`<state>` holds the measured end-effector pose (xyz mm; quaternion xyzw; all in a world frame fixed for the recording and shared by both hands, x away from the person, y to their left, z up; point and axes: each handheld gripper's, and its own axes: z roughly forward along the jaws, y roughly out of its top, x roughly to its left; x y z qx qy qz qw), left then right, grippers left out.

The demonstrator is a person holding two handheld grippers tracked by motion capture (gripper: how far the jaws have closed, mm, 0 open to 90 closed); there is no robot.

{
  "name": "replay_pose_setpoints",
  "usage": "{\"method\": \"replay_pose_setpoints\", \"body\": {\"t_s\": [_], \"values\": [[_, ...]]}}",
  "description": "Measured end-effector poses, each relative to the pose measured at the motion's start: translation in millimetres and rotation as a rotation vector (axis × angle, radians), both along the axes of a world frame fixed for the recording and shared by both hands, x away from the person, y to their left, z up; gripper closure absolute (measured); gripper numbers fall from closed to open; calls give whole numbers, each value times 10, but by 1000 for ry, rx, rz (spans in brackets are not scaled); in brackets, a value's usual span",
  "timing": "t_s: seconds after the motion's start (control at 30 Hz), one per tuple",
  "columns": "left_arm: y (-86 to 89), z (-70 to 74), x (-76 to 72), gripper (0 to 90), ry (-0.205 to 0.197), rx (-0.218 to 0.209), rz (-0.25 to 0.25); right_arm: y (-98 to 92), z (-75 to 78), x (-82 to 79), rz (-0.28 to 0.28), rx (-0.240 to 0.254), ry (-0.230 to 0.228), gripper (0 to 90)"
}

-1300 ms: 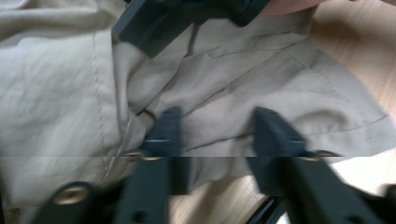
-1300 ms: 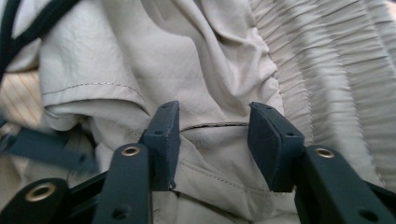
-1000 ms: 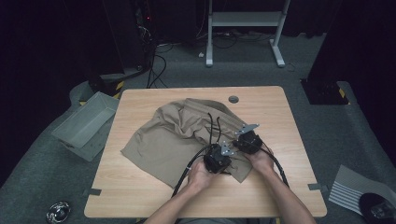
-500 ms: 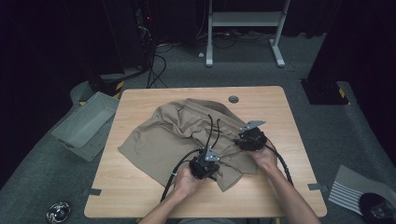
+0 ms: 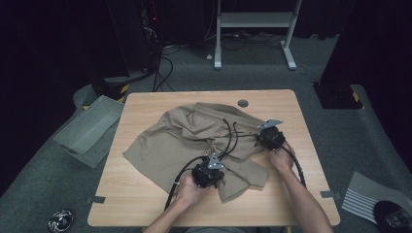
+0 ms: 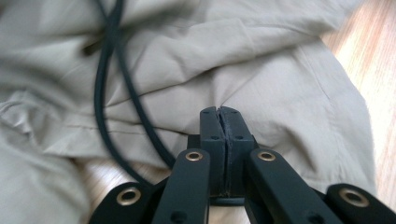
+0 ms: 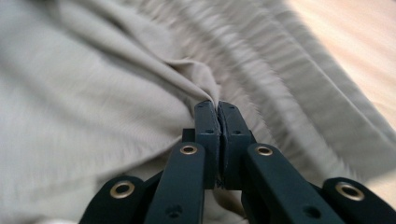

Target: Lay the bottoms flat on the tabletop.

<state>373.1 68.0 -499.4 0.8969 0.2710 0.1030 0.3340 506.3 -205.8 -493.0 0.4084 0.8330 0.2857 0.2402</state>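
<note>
Both jaws are pinched tight on folds of the tan garment (image 5: 194,136): left gripper (image 5: 208,174) near the front edge, right gripper (image 5: 270,137) further along the right side, presumably so it can be pulled flat. The right pair just snapped closed on cloth. It's rumpled mid-table (image 5: 145,204); grey bin (image 5: 90,128) beside, dark room behind.
</note>
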Motion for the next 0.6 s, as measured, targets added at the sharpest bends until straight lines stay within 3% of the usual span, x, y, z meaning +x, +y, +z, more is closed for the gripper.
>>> {"method": "replay_pose_setpoints", "body": {"t_s": [0.03,0.07,0.13,0.17,0.23,0.33,0.4,0.5,0.57,0.6], "values": [[21,-2,5,888,-1,3,9,-61,25,43,-33,-2,-13,879],[38,-4,13,887,1,6,8,-132,37,104,-75,23,5,875],[64,-22,31,886,13,-2,24,-175,17,169,-113,7,39,851],[76,-27,39,879,18,-8,30,-193,4,176,-120,6,38,792],[93,-35,52,827,24,-38,51,-201,34,129,-116,71,41,659],[93,-30,80,663,27,-78,85,-121,186,-122,-23,151,-34,566],[70,-30,96,588,8,-79,103,-23,273,-302,63,168,-64,525],[-5,-74,134,566,3,-49,119,158,292,-487,172,152,-51,500],[-50,-122,162,572,-9,-18,123,263,238,-503,212,121,-21,495],[-52,-130,176,576,-12,-28,126,297,197,-485,218,109,-1,501]]}}
